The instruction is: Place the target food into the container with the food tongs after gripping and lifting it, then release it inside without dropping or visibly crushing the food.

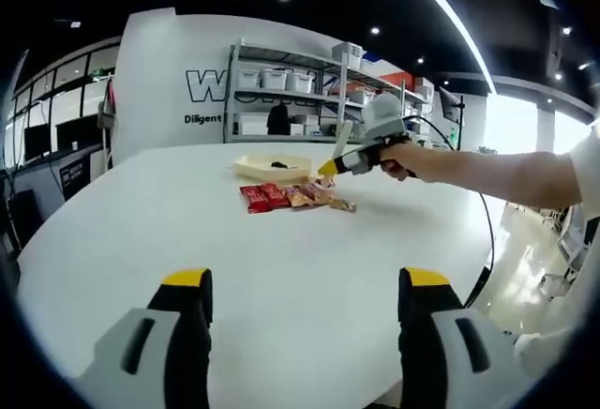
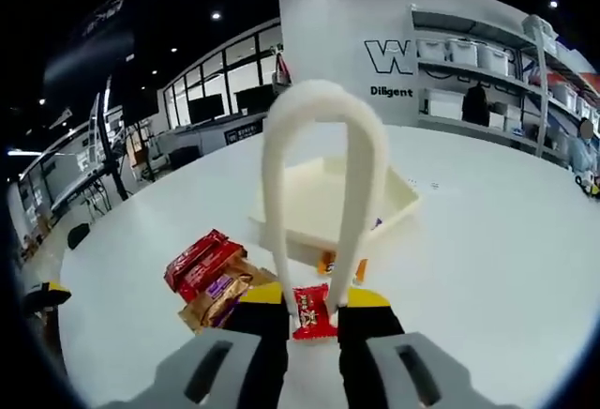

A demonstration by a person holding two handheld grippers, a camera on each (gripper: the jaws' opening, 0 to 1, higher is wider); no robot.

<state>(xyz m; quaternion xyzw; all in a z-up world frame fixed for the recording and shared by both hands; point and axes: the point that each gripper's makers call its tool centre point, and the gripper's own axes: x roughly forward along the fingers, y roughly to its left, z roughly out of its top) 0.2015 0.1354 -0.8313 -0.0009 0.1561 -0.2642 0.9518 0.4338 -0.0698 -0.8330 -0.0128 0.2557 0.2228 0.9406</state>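
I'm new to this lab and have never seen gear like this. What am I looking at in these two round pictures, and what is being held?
There is no robot here: a person holds a hand-operated gripper in each hand, and a fisheye camera rides on each one.

The left gripper view looks across a white table. The left gripper hangs open at the bottom, holding nothing. Further off, the person's hand carries the right gripper over the snacks.

The right gripper view looks along the right gripper, which is shut on a pair of white food tongs. The tongs pinch a small red snack packet.

On the table lie more snack packets, red and brown, beside a shallow cream tray. An orange packet lies by the tray's near edge.
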